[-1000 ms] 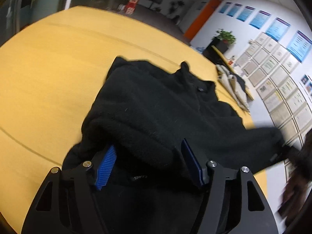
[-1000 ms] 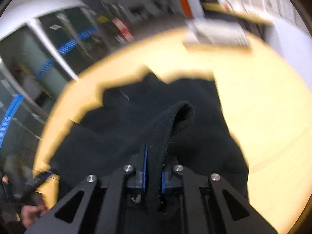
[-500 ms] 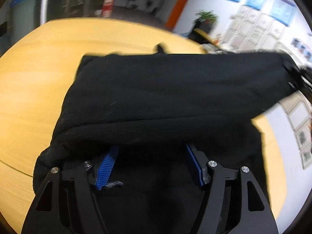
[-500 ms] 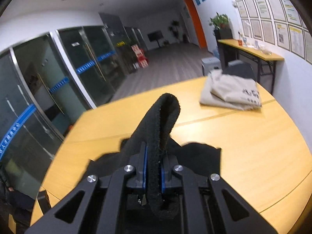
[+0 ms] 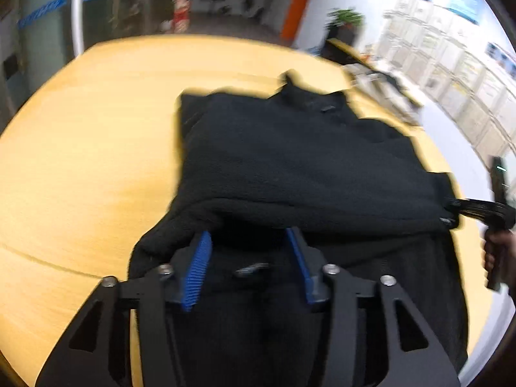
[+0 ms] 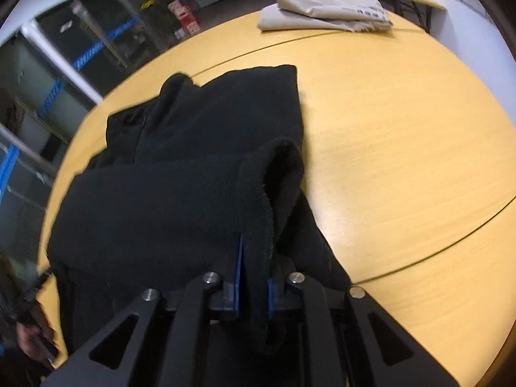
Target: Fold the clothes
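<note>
A black fleece jacket (image 5: 300,161) lies on the round yellow table (image 5: 80,161), its lower part folded over toward the collar. It also shows in the right wrist view (image 6: 180,193). My left gripper (image 5: 248,264) is open, its blue pads wide apart at the near left of the fold, with fleece lying between them. My right gripper (image 6: 253,277) is shut on the folded hem of the jacket, low over the table (image 6: 403,148). The right gripper also shows at the right edge of the left wrist view (image 5: 451,209), holding the fold's right end.
A folded beige garment (image 6: 325,13) lies at the far side of the table. Glass walls and shelves stand to the left, a wall with framed papers to the right. A seam (image 6: 435,251) crosses the tabletop.
The right gripper lifted the hem high, carried it forward and brought it down over the jacket. The fold now lies lower and flatter. The left gripper stayed open at the near edge.
</note>
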The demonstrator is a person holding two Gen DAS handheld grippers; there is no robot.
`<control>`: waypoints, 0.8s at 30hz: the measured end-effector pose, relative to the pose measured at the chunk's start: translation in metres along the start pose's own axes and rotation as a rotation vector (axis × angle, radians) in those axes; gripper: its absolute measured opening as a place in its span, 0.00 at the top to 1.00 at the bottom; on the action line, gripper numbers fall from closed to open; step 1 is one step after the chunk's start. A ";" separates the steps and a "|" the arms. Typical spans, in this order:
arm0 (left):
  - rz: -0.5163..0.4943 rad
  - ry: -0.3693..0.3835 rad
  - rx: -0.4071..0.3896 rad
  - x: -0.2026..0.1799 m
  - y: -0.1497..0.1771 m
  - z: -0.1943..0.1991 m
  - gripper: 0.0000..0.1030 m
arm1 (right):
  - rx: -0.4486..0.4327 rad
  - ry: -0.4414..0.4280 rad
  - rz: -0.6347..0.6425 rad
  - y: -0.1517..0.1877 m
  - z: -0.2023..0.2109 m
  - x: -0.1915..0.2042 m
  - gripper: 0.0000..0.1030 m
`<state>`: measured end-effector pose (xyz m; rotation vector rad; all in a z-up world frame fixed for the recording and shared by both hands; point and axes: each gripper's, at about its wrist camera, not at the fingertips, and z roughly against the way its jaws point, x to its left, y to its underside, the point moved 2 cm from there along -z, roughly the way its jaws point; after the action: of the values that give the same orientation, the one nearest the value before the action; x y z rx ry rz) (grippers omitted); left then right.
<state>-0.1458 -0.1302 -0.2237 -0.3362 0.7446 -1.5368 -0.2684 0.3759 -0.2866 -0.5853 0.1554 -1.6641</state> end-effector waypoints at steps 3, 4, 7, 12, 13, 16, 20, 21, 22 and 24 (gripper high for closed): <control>-0.084 0.022 -0.102 -0.022 -0.019 0.026 0.26 | -0.021 0.057 0.069 -0.007 0.019 0.011 0.80; -0.096 0.022 -0.123 -0.024 -0.024 0.025 0.24 | -0.048 0.071 0.090 -0.012 0.028 0.016 0.73; -0.109 0.028 -0.081 -0.019 -0.030 -0.006 0.22 | -0.171 0.102 0.147 -0.025 0.060 0.035 0.43; -0.148 0.058 0.111 -0.012 0.015 -0.054 0.24 | -0.243 0.019 0.259 -0.029 0.053 0.074 0.23; -0.153 0.059 0.109 -0.012 0.025 -0.050 0.24 | -0.217 -0.014 0.278 -0.028 0.042 0.079 0.23; -0.121 0.070 0.091 -0.007 0.037 -0.038 0.25 | -0.072 -0.010 0.264 -0.006 -0.014 0.068 0.23; -0.073 0.092 0.099 0.002 0.030 -0.035 0.24 | -0.071 0.007 0.283 0.016 -0.030 0.057 0.25; -0.060 0.097 0.101 0.004 0.028 -0.030 0.24 | -0.078 0.005 0.274 0.014 -0.019 0.059 0.25; -0.045 0.098 0.097 0.006 0.024 -0.024 0.24 | -0.085 0.004 0.265 0.012 -0.009 0.060 0.25; -0.010 0.088 0.069 0.006 0.009 -0.005 0.24 | -0.125 -0.009 0.250 0.008 0.021 0.065 0.25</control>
<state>-0.1425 -0.1340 -0.2349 -0.2221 0.7571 -1.5907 -0.2564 0.3166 -0.2532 -0.6405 0.3152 -1.4164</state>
